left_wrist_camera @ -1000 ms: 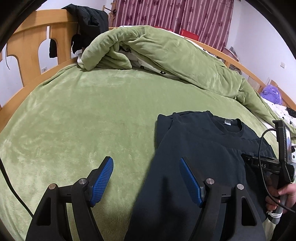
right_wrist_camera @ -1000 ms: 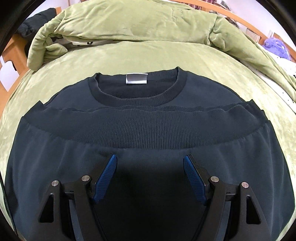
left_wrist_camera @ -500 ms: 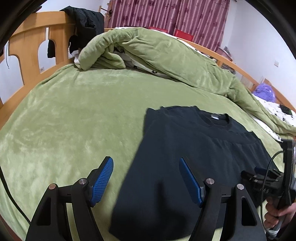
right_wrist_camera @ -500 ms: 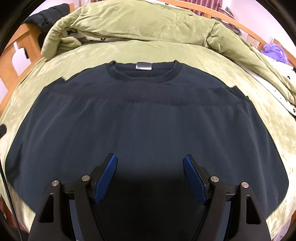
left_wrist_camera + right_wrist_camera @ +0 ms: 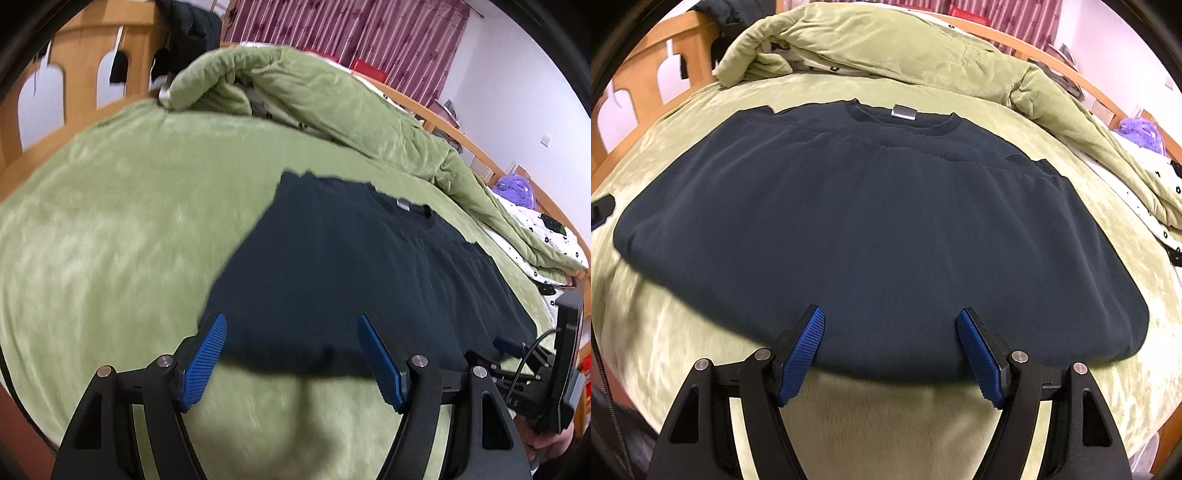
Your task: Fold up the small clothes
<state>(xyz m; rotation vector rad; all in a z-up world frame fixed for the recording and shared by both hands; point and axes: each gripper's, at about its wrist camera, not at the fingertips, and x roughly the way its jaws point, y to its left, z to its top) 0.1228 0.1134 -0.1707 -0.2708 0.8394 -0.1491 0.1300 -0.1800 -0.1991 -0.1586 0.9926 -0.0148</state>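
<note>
Bed covered with a plush green blanket (image 5: 683, 332), slightly blurred near the lower edges. Dark navy sweatshirt (image 5: 886, 229) lies flat in the middle of it, folded bottom-up so the ribbed hem sits just below the collar, grey neck tag (image 5: 904, 112) showing. Bunched green duvet (image 5: 886, 48) heaped along the far side, white patterned lining peeking out under it. Wooden bed frame (image 5: 74, 74) at far left with a black garment (image 5: 188, 26) hung over it. Maroon curtains (image 5: 351, 33) and white wall behind; purple fuzzy item (image 5: 515, 190) at far right. Left gripper (image 5: 291, 354) jaws spread, nothing between them, over the sweatshirt's near left corner. Right gripper (image 5: 891, 350) jaws spread, empty, over the near folded edge.
</note>
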